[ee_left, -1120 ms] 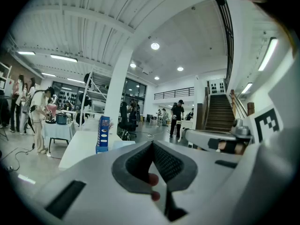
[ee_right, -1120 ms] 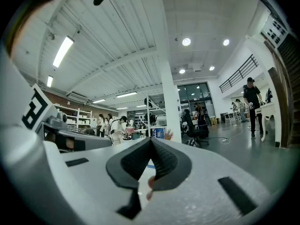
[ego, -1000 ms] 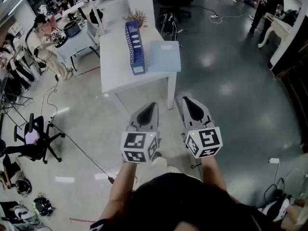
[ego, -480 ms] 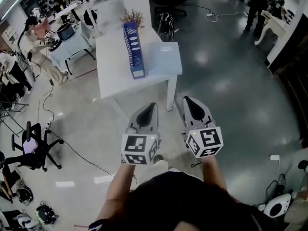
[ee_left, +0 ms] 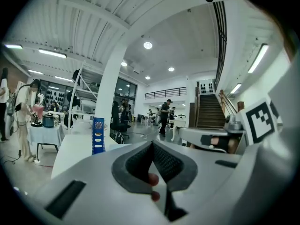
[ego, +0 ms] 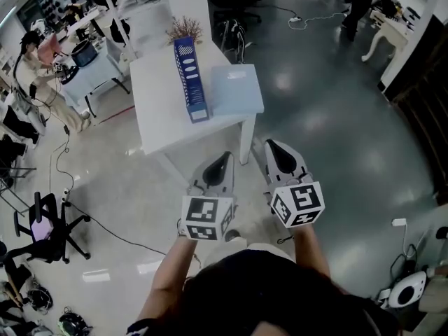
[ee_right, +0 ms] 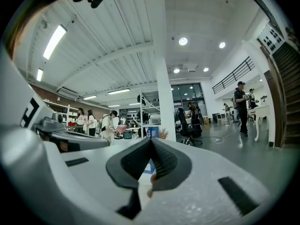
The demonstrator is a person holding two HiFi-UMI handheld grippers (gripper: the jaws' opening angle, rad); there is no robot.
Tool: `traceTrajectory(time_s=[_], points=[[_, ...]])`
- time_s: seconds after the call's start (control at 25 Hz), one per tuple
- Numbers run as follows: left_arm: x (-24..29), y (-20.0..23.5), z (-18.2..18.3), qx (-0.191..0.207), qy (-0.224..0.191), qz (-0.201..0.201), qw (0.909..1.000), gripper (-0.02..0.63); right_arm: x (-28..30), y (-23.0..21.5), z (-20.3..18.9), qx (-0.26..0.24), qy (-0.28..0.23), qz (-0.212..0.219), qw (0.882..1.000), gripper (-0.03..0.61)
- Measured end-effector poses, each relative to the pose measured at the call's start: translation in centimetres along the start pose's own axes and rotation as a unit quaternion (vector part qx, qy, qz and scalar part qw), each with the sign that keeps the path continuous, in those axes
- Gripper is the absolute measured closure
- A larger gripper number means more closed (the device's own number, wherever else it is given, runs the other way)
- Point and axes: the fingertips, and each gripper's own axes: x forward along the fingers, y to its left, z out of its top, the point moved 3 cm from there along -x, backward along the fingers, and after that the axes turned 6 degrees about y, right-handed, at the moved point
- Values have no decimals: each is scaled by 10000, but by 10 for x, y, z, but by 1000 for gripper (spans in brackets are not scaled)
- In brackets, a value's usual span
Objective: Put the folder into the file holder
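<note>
Head view: we hold left gripper (ego: 223, 158) and right gripper (ego: 272, 145) side by side, short of the white table (ego: 157, 114). Pale blue folder (ego: 236, 89) lies flat at its right, just beside upright file holder (ego: 190, 79). Left gripper view: jaws pressed together, empty. Right gripper view: jaws likewise together, empty

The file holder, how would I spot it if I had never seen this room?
Find the white rectangular table ahead of the person. On it stands the tall, narrow blue file holder with white ovals down its spine. Its neighbour, a pale blue folder, lies flat; the holder stands upright.
</note>
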Motion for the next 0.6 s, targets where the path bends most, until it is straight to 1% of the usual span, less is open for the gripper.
traceTrajectory(time_s=[0.2,0.36,0.6], points=[[8,11,2,22,24,-109,9999,609,13,-3,3,13,15,-100,9999,578],[15,22,3,-15,27,-131,9999,609,23,-3,5,-96,-2,-131,9999,578],[30,30,4,-16,54,-201,9998,609,38,-12,5,-80,14,-258,9996,578]])
